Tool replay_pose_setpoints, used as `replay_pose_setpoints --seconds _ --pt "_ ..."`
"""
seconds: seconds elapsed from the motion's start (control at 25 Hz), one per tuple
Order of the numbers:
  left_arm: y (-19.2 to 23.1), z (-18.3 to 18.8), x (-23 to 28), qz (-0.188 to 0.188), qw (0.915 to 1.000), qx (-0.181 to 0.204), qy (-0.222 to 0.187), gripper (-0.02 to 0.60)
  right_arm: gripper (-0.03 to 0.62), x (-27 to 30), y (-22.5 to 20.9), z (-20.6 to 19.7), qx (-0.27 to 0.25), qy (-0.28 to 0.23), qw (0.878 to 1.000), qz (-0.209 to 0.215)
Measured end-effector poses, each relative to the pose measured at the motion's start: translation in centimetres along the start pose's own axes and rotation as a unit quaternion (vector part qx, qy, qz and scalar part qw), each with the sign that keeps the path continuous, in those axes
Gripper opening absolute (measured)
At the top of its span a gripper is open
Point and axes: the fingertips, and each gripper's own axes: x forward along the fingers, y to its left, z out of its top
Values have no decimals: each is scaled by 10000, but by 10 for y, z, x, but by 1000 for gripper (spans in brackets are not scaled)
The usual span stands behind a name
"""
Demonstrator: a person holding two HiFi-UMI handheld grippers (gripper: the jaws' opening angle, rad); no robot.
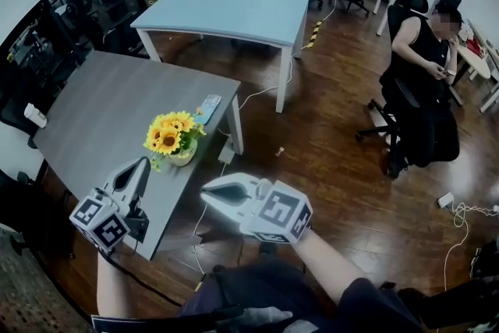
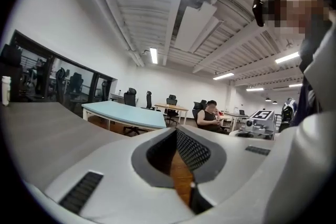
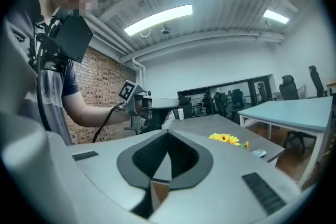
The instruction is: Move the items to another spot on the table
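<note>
Sunflower bunch [image 1: 173,135] in a small pot [image 1: 183,157]: stands on the grey table [image 1: 101,105], close to the edge nearest the person holding the tongs. Flat bluish packet [image 1: 208,108]: lies by the same edge, toward its far corner, just past the flowers. White bottle [image 1: 34,115]: at the opposite edge. Left tongs [image 1: 143,162]: jaws closed, nothing between them, tip just beside the pot. Right tongs [image 1: 205,191]: jaws closed, empty, held off the table over the wooden floor [image 1: 343,168].
</note>
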Motion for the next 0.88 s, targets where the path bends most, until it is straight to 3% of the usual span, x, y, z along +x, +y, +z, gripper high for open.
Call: replay_pose_setpoints --seconds 0.16,0.44,0.64,0.88 --pt "-5 -4 23 35 9995 -315 27 18 -20 -14 -22 -5 240 -77 9995 186" --pt "3 -31 27 654 9965 -491 153 18 -20 -24 -37 -17 372 62 9980 502" --pt "22 -62 22 1000 9911 -858 166 18 -20 -17 -50 -28 461 224 9971 558" --pt "70 -86 18 1413 9862 -802 308 20 -20 4 -73 -54 554 683 9953 402"
